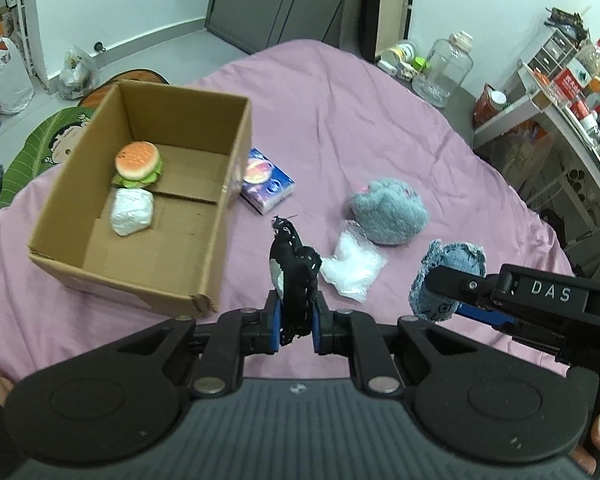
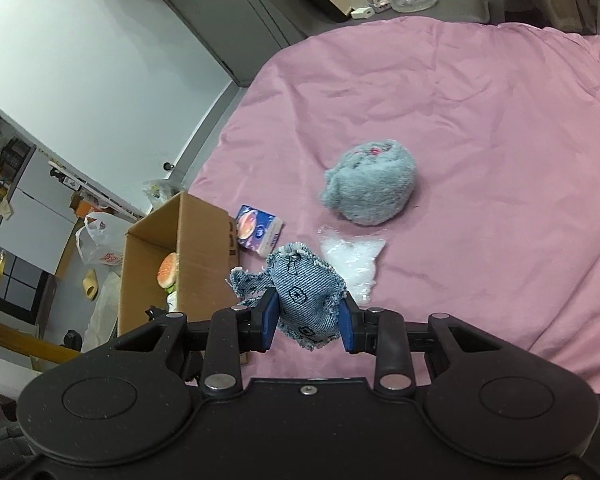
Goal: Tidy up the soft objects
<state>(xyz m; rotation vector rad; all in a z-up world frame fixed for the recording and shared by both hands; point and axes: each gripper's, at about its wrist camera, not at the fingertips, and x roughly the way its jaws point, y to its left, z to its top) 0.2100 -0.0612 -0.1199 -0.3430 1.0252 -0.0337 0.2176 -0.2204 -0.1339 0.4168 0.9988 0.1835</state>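
In the left wrist view, the left tool point(image 1: 296, 322) clamps a black cloth piece point(image 1: 294, 276) above the pink bed point(image 1: 380, 152), beside the cardboard box point(image 1: 220, 208) holding a burger toy point(image 1: 137, 163). In the right wrist view, the right tool point(image 2: 309, 326) grips a denim pouch point(image 2: 306, 296) near the grey plush point(image 2: 370, 188).
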